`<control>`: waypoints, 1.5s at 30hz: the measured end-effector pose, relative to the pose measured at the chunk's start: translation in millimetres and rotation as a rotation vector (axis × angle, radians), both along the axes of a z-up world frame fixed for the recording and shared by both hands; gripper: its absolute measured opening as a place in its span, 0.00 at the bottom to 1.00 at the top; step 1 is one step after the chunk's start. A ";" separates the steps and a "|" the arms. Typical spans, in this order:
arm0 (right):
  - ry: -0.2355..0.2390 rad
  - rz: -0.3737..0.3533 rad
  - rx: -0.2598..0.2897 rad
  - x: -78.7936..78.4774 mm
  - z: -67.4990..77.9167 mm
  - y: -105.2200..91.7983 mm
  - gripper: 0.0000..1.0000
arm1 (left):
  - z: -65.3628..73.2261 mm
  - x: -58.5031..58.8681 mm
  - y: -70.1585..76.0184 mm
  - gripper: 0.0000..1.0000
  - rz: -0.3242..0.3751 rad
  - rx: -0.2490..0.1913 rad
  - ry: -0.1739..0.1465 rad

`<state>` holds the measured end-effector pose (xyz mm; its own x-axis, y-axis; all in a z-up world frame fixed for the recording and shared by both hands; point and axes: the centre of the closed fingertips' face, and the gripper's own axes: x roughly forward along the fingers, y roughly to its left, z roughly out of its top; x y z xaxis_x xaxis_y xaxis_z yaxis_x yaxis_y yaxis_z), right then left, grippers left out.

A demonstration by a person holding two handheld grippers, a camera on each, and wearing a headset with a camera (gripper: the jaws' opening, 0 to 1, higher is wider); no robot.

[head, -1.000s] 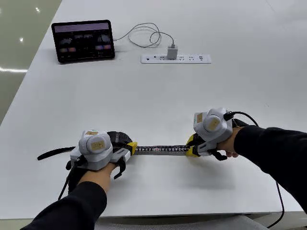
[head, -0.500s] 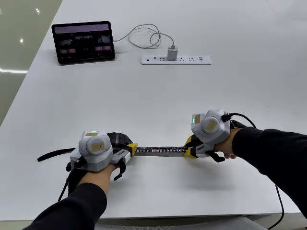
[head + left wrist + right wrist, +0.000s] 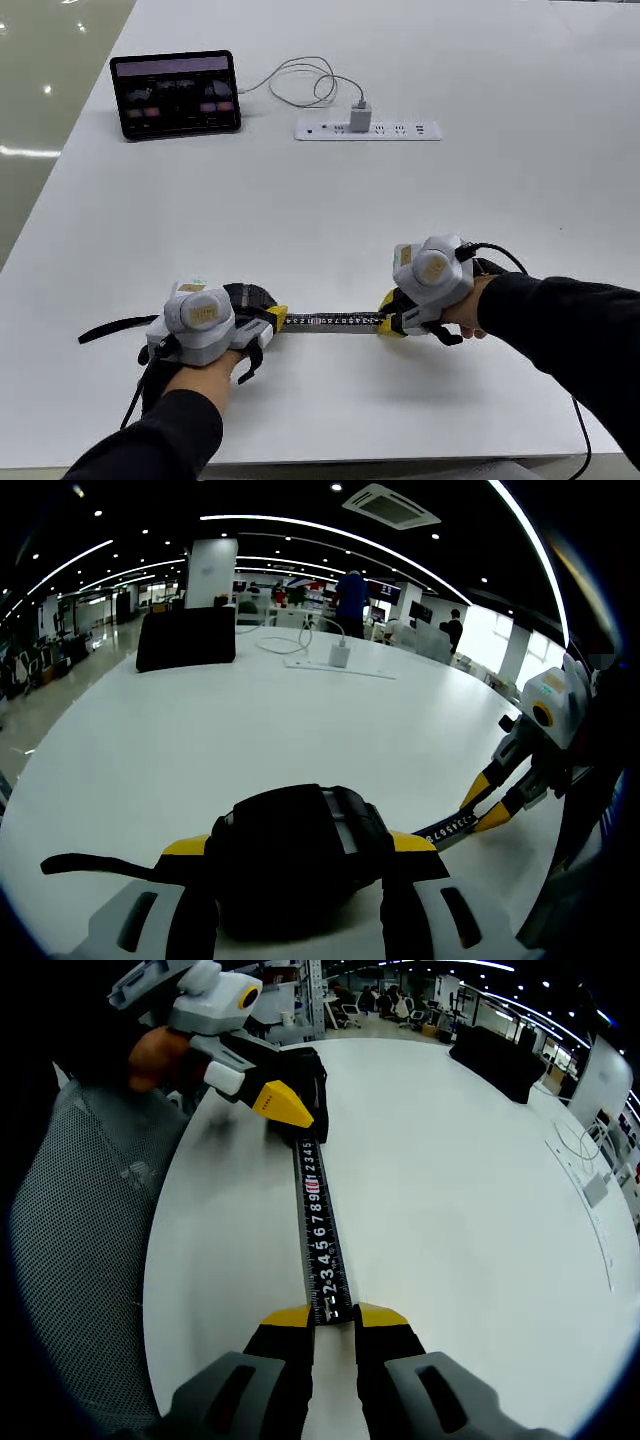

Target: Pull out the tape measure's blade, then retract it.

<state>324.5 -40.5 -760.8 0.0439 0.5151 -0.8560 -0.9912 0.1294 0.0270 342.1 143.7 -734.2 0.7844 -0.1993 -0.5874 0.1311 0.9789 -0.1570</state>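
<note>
Fairly near table edge (image 3: 400,450), extended blade (image 3: 333,321).

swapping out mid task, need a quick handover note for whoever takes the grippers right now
Left gripper: shut on the tape measure case, which sits on the table.
Right gripper: shut on the free end of the blade.
Blade: pulled out, lying flat and straight on the table between the two grippers, numbers facing up.
Done: the pull-out.
Left: feed the blade back into the case, bringing the right gripper toward the left one, then let go.
</note>
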 end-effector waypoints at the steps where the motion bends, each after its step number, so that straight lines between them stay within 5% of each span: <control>1: 0.001 -0.003 0.001 0.0 0.0 0.5 0.11 | 0.0 0.0 0.0 0.62 0.000 0.000 0.000; 45: 0.009 -0.005 0.055 -0.1 0.1 33.4 0.10 | 0.3 -0.5 0.0 0.62 0.002 -0.007 0.004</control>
